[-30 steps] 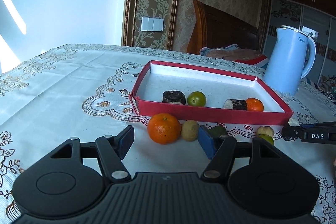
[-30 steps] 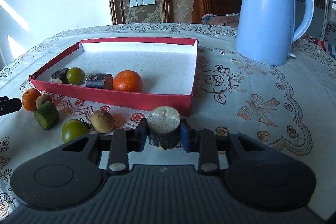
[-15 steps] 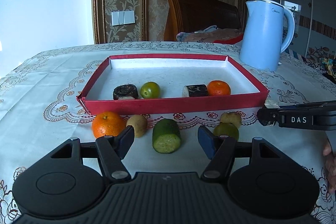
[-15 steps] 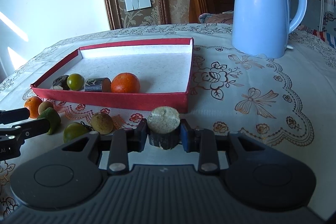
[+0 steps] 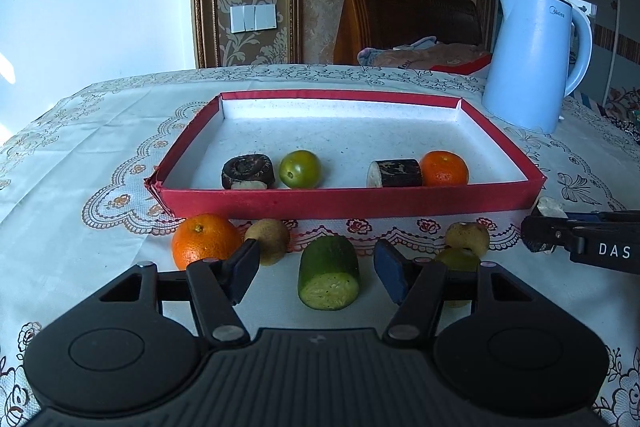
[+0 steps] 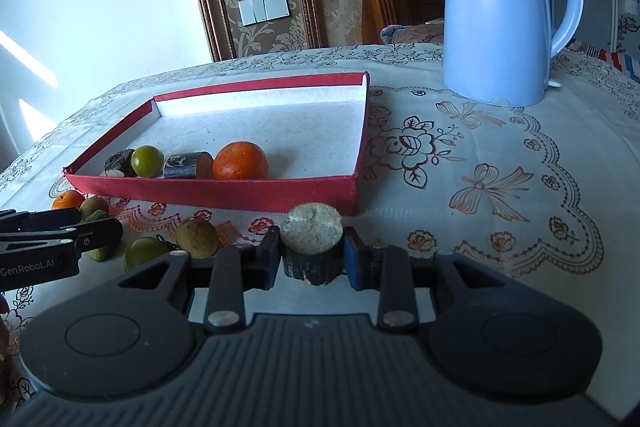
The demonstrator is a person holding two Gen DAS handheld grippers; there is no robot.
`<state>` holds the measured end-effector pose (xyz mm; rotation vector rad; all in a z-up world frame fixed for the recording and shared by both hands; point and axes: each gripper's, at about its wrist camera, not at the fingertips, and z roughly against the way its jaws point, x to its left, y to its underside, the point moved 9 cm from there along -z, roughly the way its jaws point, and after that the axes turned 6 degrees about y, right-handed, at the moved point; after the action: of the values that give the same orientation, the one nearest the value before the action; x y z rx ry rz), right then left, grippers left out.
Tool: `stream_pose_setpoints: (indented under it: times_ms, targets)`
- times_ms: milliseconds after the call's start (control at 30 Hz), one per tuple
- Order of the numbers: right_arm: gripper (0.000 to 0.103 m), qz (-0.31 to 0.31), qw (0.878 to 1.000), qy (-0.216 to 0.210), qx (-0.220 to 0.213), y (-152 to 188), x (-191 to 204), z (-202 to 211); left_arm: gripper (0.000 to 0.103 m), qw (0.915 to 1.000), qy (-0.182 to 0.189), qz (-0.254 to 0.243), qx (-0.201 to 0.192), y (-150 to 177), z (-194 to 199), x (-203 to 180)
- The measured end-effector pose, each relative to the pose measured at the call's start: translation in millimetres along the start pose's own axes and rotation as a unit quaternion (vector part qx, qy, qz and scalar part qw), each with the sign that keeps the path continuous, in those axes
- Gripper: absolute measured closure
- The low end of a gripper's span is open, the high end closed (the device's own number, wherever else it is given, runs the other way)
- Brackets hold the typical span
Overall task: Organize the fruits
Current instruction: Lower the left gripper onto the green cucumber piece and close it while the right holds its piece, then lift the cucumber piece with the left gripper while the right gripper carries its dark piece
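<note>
The left gripper (image 5: 316, 273) stands with its blue-padded jaws wide apart, and a short green cucumber chunk with a pale cut face (image 5: 329, 277) lies on the cloth between them, touching neither pad. Just left of its left finger sit a round orange tangerine (image 5: 204, 239) and a brownish kiwi-like fruit (image 5: 269, 238); to the right are a second brown fruit (image 5: 468, 237) and a green one (image 5: 456, 259) half hidden by the finger.

The right gripper (image 6: 312, 255) is clamped on a dark-skinned cylinder with a pale round top (image 6: 313, 243), held upright just before the near right corner of the shallow red cardboard tray (image 6: 224, 195).

Beyond both tongs, inside the tray's near wall, lie a dark round slice (image 5: 248, 171), a green round fruit (image 5: 300, 169), a dark cylinder on its side (image 5: 396, 173) and a small orange tangerine (image 5: 445, 169). Farther right stands a pale blue electric kettle (image 6: 500, 15).
</note>
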<state>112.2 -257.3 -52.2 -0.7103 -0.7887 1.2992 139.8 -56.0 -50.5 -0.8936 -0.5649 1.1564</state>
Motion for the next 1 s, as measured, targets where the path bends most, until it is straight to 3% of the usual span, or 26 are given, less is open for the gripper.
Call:
stream_pose_setpoints:
  times_ms: [100, 167, 433, 1000]
  targets:
    - [0.072, 0.000, 1.000, 0.000, 0.000, 0.0, 0.2, -0.1, 0.043, 0.9999, 0.003, -0.002, 0.013, 1.1, -5.2, -2.2]
    - [0.072, 0.000, 1.000, 0.000, 0.000, 0.1, 0.1, 0.0, 0.057, 0.9996, 0.003, -0.001, 0.027, 3.8, -9.2, -2.1]
    - [0.072, 0.001, 1.000, 0.001, 0.000, 0.3, 0.1, -0.4, 0.070, 0.9996, 0.002, -0.006, 0.027, 6.1, -8.0, -5.7]
    - [0.073, 0.008, 1.000, 0.007, -0.001, 0.5, 1.6, -0.7, 0.071, 0.9998, -0.006, -0.003, 0.017, 5.7, -5.6, -4.2]
